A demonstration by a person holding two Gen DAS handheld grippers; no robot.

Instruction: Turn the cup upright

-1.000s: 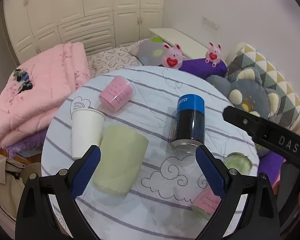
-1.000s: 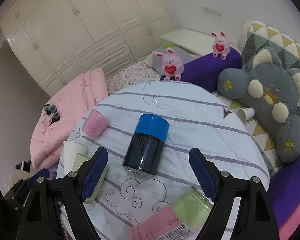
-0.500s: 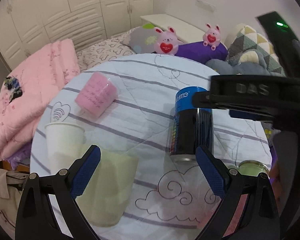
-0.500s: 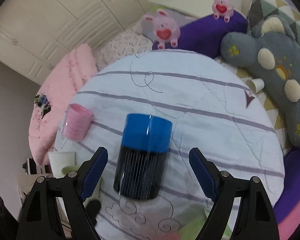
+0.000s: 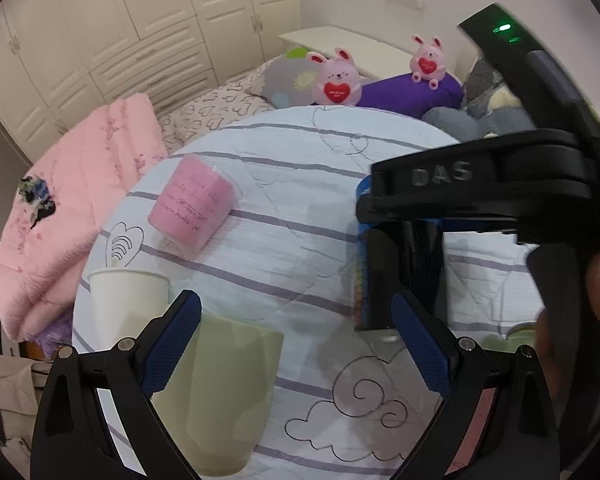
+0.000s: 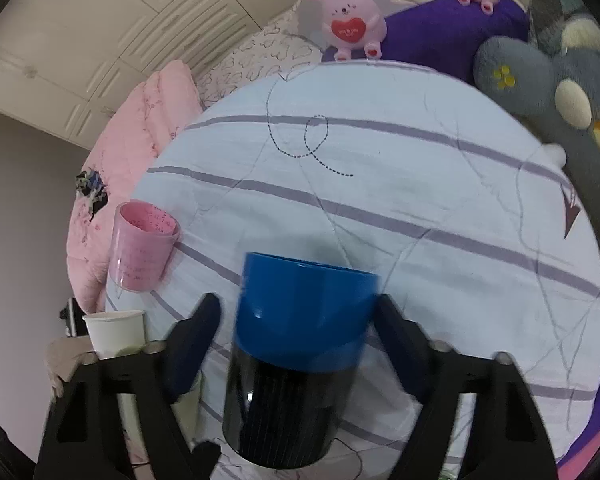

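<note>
A black cup with a blue band stands upside down on the round striped table. My right gripper is open, its fingers on either side of the cup with small gaps. In the left wrist view the right gripper's body covers part of this cup. My left gripper is open and empty, above a pale green cup that stands upside down near the table's front.
A pink cup lies tilted at the left; a white paper cup stands beside the green one. A pink and green jar lies at the front right. Plush toys and cushions ring the far side.
My right gripper has moved down and forward until its fingers straddle the black and blue cup. The left gripper has shifted slightly closer to the table. No cup has moved.
</note>
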